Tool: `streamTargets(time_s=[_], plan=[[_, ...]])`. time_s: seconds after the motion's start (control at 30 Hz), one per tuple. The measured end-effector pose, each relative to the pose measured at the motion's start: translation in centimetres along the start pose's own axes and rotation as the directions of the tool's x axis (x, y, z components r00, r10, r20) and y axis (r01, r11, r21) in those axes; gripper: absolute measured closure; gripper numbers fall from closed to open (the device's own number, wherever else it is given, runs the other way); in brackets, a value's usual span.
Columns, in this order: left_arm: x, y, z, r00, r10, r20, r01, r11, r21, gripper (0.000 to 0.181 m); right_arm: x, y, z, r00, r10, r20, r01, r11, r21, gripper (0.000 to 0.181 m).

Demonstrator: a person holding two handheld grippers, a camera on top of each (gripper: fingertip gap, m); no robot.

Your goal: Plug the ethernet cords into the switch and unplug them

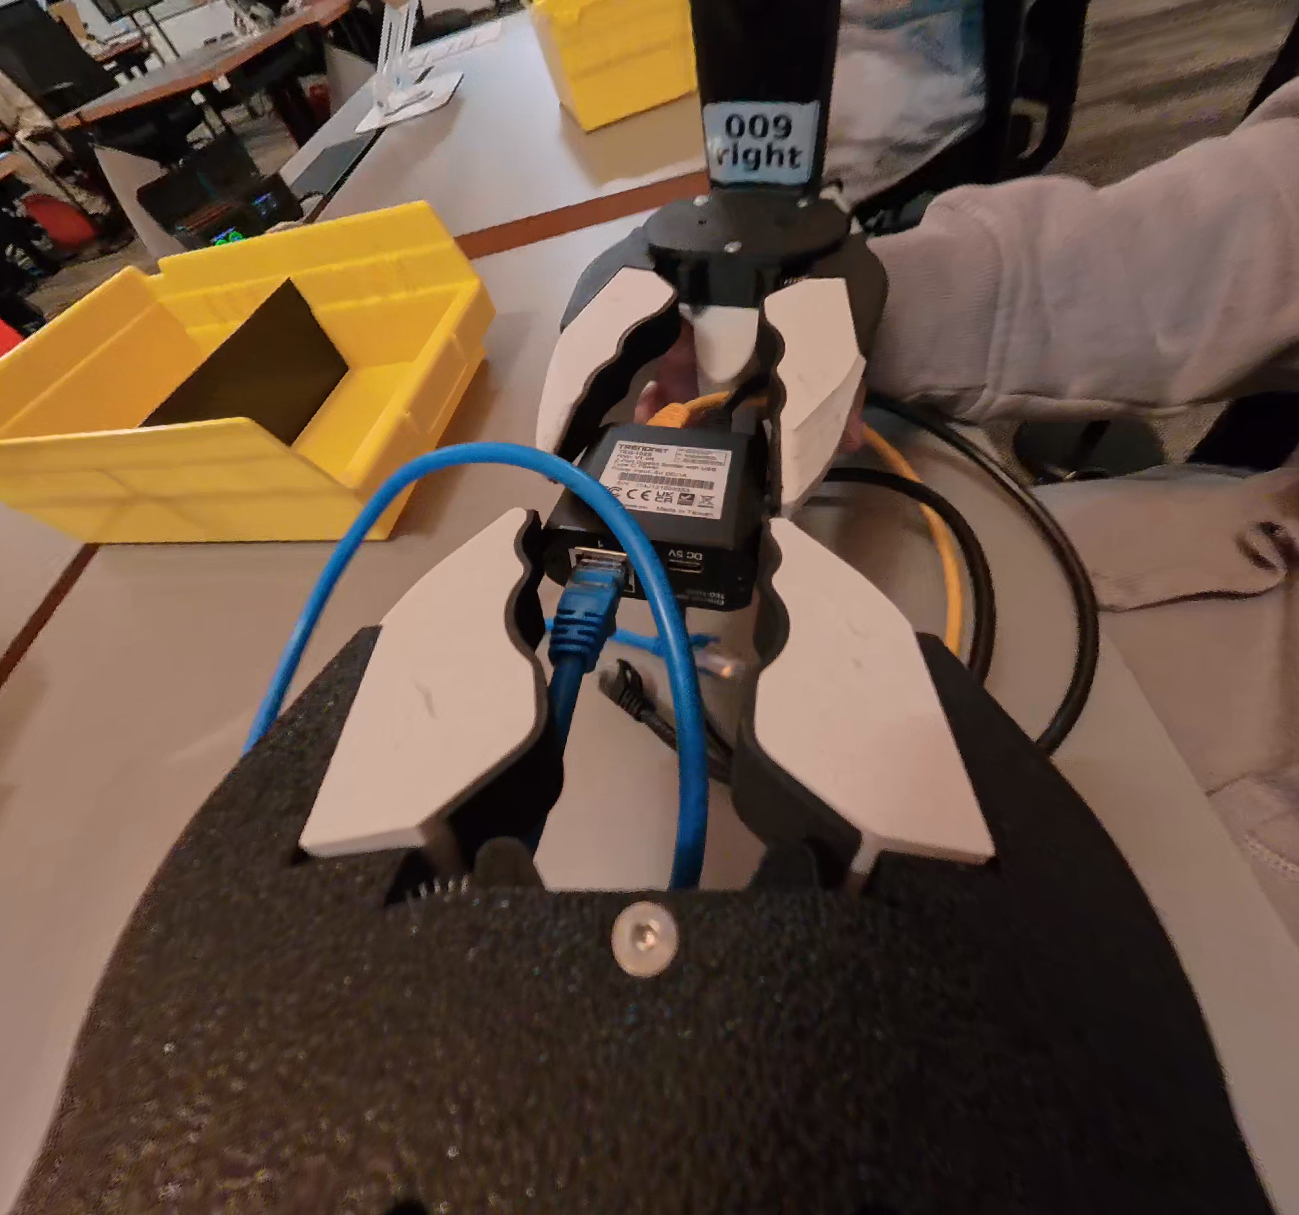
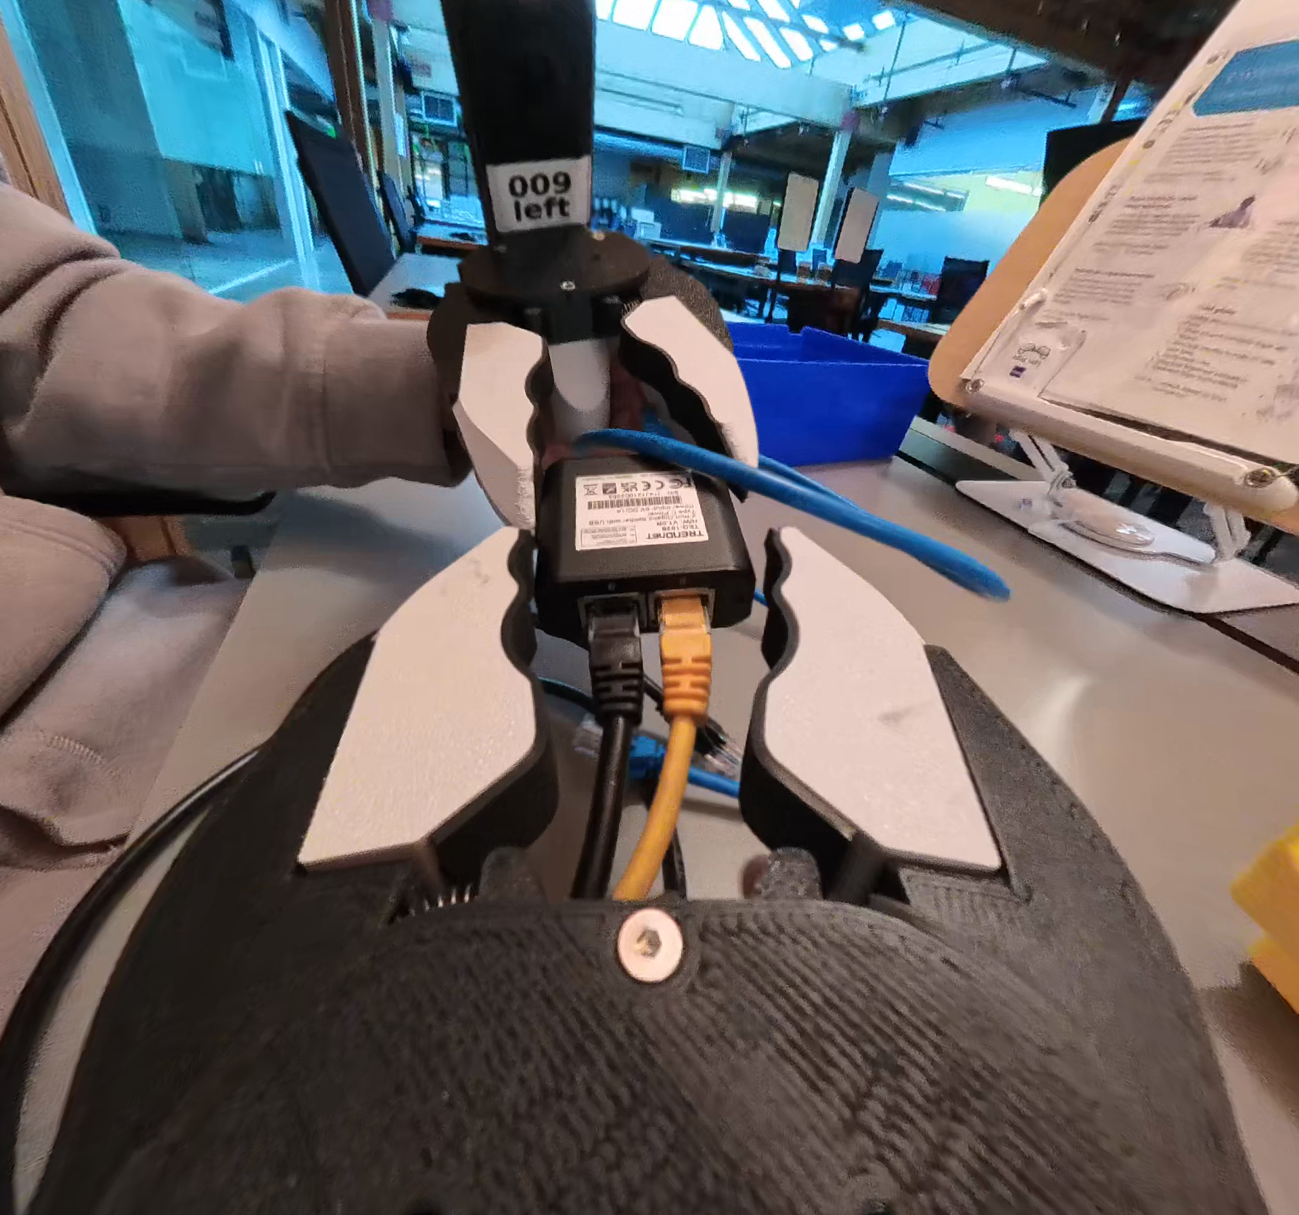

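Hand-held gripper (image 1: pixel 647 549) beside yellow bin (image 1: pixel 232 394)

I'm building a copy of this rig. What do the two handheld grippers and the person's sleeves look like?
Both grippers match: the left gripper and right gripper each have a rough black printed body, one silver centre screw, and two pale grey fingers with wavy black inner edges. Each carries an upright black post bearing a white label. The person wears loose grey sleeves.

Switch (image 1: pixel 664 489) sits mid-table between both grippers, left gripper (image 1: pixel 647 552) at its near end, right gripper (image 1: pixel 675 464) at its far end. One cord (image 1: pixel 587 608) plugged into near face; two cords (image 2: pixel 685 647) side by side in opposite face. Bin (image 1: pixel 232 394) left of switch, another bin (image 1: pixel 618 50) far behind.
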State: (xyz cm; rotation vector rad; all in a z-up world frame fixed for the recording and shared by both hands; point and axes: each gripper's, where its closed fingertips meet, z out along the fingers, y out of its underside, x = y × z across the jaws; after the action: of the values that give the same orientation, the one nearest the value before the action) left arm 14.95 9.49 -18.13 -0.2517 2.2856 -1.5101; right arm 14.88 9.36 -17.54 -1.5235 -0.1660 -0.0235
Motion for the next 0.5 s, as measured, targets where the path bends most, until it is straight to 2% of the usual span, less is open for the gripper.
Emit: streamTargets(time_s=[0.23,0.3,0.37,0.43,0.5], plan=[[-0.1,-0.1,0.1,1.0,-0.003,0.017,0.002,1.0,0.022,0.124,0.1,0.4,0.0,0.999,0.04,0.018,-0.039,0.999,-0.031,0.12],[0.1,0.7,0.3,1.0,-0.014,0.014,0.014,1.0,-0.017,0.124,0.0,1.3,0.0,0.999,0.047,0.025,-0.044,0.993,-0.107,0.12],[0.1,0.9,0.1,0.999,-0.043,0.021,0.044,0.998,-0.035,0.123,0.0,1.4,0.1,0.998,0.053,0.027,-0.05,0.991,-0.121,0.12],[-0.9,0.6,-0.9,0.993,-0.082,0.081,0.087,0.994,-0.062,0.101,0.3,1.4,0.0,0.999,0.05,0.007,-0.049,0.992,-0.113,0.12],[-0.9,-1.2,-2.1,0.993,-0.041,0.109,0.048,0.997,-0.061,0.103,0.5,1.4,-0.1,0.999,0.047,-0.001,-0.047,0.992,-0.113,0.12]])
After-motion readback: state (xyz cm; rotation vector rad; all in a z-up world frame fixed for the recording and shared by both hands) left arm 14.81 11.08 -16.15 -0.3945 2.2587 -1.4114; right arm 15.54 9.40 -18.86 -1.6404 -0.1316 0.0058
